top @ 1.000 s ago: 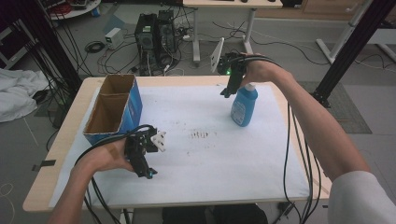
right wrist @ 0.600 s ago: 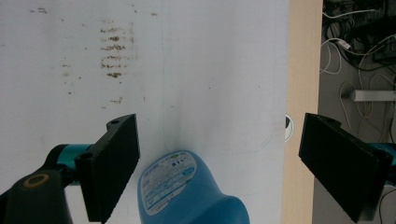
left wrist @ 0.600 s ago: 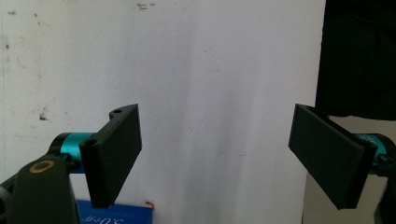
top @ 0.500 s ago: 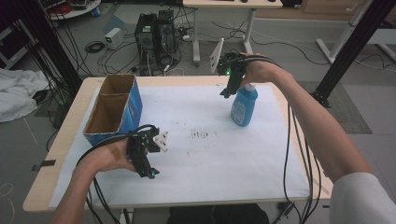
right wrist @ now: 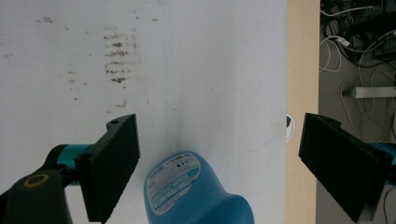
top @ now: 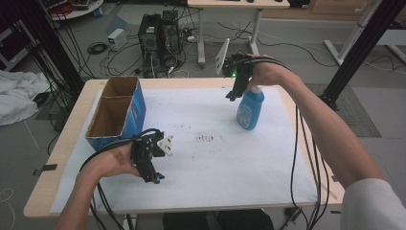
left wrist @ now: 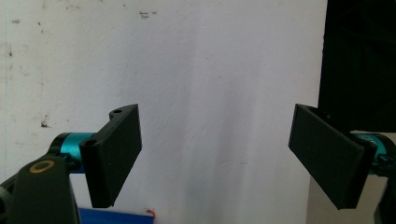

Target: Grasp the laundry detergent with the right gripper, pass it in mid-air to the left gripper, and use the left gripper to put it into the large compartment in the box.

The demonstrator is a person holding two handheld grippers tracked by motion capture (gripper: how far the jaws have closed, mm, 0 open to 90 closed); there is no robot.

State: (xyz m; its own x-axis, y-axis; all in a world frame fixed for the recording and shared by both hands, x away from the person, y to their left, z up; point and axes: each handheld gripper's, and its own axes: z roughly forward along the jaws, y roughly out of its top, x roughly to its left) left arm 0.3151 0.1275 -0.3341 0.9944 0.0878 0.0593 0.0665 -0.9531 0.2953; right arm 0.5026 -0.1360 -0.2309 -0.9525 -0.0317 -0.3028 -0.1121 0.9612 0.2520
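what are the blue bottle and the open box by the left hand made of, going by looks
The blue bottle looks like smooth moulded plastic: rounded shoulders, a soft sheen and a printed label. The open box looks like cardboard: dull brown inside with thin flat walls and a divider, and a blue printed outside.

in the right gripper view the blue plastic spray bottle (right wrist: 198, 193) is cut off by the bottom edge, its label print too small to read. in the high view the person's right hand (top: 266, 72) hides the bottle's top, and the open blue cardboard box (top: 115, 113) at the surface's far left corner has a shadowed inside.
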